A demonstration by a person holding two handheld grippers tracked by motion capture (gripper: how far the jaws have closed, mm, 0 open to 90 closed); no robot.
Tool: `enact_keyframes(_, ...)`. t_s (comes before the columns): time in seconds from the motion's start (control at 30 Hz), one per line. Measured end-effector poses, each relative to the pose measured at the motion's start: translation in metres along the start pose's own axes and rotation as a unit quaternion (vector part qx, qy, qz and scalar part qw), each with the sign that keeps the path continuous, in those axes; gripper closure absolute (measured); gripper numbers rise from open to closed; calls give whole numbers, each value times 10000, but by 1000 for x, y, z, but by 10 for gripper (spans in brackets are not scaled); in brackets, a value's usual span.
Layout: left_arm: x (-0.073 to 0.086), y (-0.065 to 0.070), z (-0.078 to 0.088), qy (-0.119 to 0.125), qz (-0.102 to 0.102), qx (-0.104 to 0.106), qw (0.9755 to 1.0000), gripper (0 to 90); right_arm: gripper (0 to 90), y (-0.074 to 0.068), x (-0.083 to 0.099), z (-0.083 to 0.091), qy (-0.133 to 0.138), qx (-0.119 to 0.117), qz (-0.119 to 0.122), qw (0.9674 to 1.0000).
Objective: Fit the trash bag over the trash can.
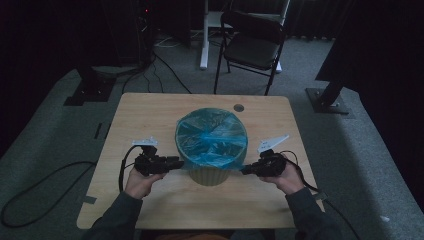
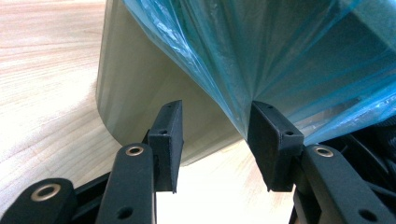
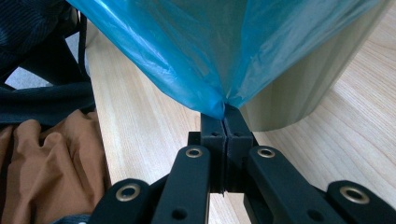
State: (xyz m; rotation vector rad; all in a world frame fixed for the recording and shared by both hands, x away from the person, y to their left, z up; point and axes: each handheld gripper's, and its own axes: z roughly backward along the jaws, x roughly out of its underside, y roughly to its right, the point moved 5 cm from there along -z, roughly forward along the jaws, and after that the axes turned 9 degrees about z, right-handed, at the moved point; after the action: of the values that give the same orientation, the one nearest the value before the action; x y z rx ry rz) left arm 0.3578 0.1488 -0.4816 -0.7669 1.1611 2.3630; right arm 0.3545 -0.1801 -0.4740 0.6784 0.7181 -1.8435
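Observation:
A pale green waste bin [image 1: 212,172] stands in the middle of the wooden table [image 1: 150,107], lined with a blue plastic bag [image 1: 211,136] folded over its rim. My left gripper [image 1: 181,163] is at the bin's left side, open. In the left gripper view its jaws stand apart beside the bin wall [image 2: 140,88], and the bag's edge [image 2: 243,79] hangs just past the right pad [image 2: 273,144]. My right gripper [image 1: 245,170] is at the bin's right side, shut on a pinched fold of the bag [image 3: 205,79], which is pulled taut from the bin [image 3: 299,93].
A black folding chair [image 1: 252,42] stands beyond the table's far edge. Cables [image 1: 35,190] trail on the grey carpet at left. A small round hole [image 1: 238,107] marks the table's far side. An orange cloth [image 3: 51,168] lies below the table edge in the right gripper view.

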Motion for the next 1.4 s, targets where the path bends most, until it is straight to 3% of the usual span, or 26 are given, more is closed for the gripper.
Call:
enact_keyframes(0.13, 0, 0, 0, 15, 35, -2, 10000, 559, 899, 5, 4, -2, -114, 39, -86, 9999)
enact_keyframes(0.23, 1, 0, 1, 12, 19, -19, 10000, 558, 899, 13, 11, -4, -195, 108, -286, 9993)
enact_keyframes(0.53, 3, -11, -1, -31, 147, -239, 9996, 558, 899, 18, 15, -2, -303, 253, -350, 9986)
enact_keyframes(0.7, 3, -15, 1, 8, 221, -251, 9994, 558, 899, 20, 18, -1, -316, 282, -387, 9984)
enact_keyframes(0.87, 0, -19, 9, 255, 339, -121, 9990, 558, 899, 20, 19, 0, -346, 305, -401, 9981)
enact_keyframes(1.0, -2, -14, 16, 496, 246, -10, 9985, 558, 898, 20, 19, -1, -357, 305, -391, 9981)
enact_keyframes(1.07, -3, -9, 18, 566, 125, 33, 9983, 557, 788, 16, 16, 1, -189, 199, -251, 9993)
enact_keyframes(1.17, -5, -4, 20, 643, 14, 143, 9978, 549, 660, 12, 11, 3, -112, 230, -145, 9996)
enact_keyframes(1.4, -4, 3, 27, 698, -94, 169, 9974, 547, 577, 10, 10, 14, 2, 175, -43, 9998)
